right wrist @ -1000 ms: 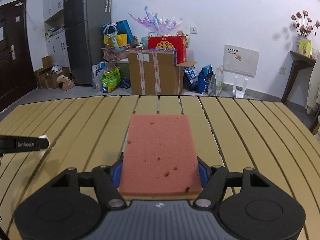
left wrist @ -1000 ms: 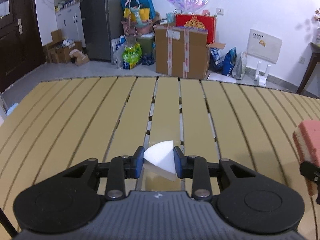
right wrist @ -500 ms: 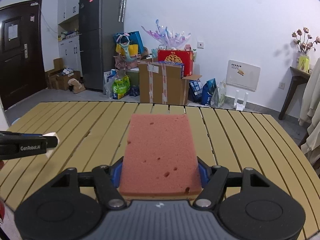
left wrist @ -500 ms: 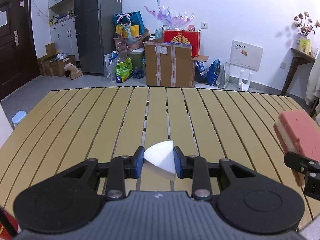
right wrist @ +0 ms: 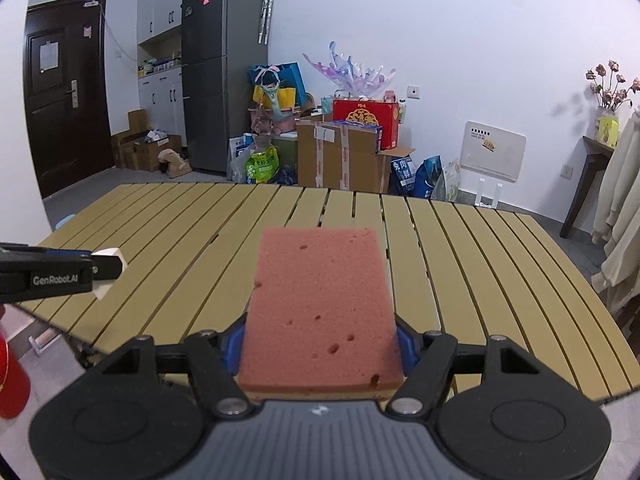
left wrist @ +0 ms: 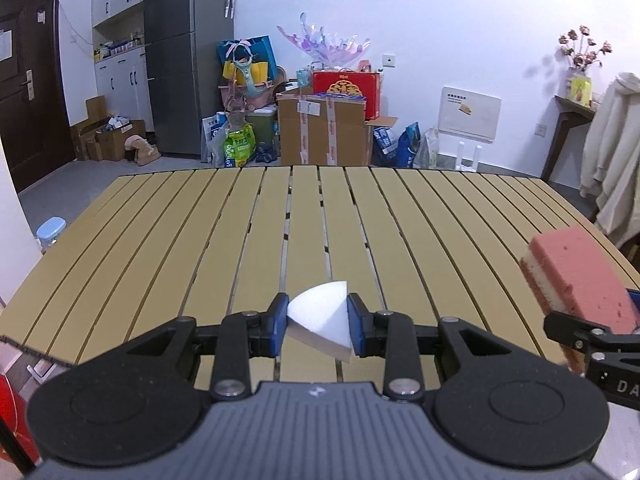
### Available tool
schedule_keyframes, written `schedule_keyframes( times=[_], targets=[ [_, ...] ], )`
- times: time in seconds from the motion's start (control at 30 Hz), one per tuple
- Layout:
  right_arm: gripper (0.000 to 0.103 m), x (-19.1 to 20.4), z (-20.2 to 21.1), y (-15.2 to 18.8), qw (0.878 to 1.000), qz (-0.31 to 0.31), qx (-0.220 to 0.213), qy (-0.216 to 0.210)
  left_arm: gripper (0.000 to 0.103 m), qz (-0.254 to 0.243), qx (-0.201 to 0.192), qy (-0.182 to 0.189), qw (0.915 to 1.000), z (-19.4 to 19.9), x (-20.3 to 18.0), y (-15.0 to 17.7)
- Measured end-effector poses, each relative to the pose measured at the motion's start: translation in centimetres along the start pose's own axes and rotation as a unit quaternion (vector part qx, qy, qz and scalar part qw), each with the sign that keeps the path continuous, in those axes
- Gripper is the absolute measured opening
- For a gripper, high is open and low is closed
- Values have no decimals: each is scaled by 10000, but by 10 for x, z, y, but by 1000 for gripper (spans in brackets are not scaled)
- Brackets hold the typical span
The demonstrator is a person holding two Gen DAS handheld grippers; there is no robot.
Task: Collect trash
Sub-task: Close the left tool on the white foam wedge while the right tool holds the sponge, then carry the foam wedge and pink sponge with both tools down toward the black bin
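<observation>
A: In the left wrist view, where is the trash?

B: The left gripper (left wrist: 318, 322) sits at the lower centre of the frame. Its two blue pads are clenched on a small white wedge-shaped foam piece (left wrist: 322, 317), one pad on each side. The rounded edge of the wedge points up and away, and it hangs above the yellow slatted wooden table (left wrist: 200, 240) without touching it.

A: Is anything else in that view?

B: At the right edge I see the pink sponge block with a pale yellow bottom layer (left wrist: 576, 280), and black parts of the other tool under it with the white letters "DA", cut by the frame.

A: And in the right wrist view?

B: The right gripper (right wrist: 320, 346) is at the lower centre. Its jaws grasp the pink sponge block (right wrist: 320, 304) by its two long sides; the block reaches forward, above the table (right wrist: 480, 260). At the left edge comes the black finger of the left gripper (right wrist: 105, 266) with the white foam piece (right wrist: 107, 270) at its tip.

A: Can any writing be read?

B: Yes, "GenRobot.AI" in white on that black finger. The writing on the red gift box (right wrist: 366, 122) in the background is too small to read.
</observation>
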State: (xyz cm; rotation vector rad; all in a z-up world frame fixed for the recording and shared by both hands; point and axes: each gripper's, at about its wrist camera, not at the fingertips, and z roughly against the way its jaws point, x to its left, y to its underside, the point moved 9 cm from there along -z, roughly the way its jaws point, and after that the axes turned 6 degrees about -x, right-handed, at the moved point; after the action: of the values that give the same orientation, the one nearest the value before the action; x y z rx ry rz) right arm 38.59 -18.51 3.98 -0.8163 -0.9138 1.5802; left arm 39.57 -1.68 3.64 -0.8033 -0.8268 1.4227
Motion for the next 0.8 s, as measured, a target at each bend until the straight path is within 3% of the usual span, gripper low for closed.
schedule_keyframes(
  times=[0.4,0.8],
  targets=[
    [68,27,68,65,9995,151,202,-178,31,-144,72,168,9997,61,-2,59],
    [68,37,78,134,9973,46,710,-202,31,-121,438,144,9989,85,6,132]
  ],
)
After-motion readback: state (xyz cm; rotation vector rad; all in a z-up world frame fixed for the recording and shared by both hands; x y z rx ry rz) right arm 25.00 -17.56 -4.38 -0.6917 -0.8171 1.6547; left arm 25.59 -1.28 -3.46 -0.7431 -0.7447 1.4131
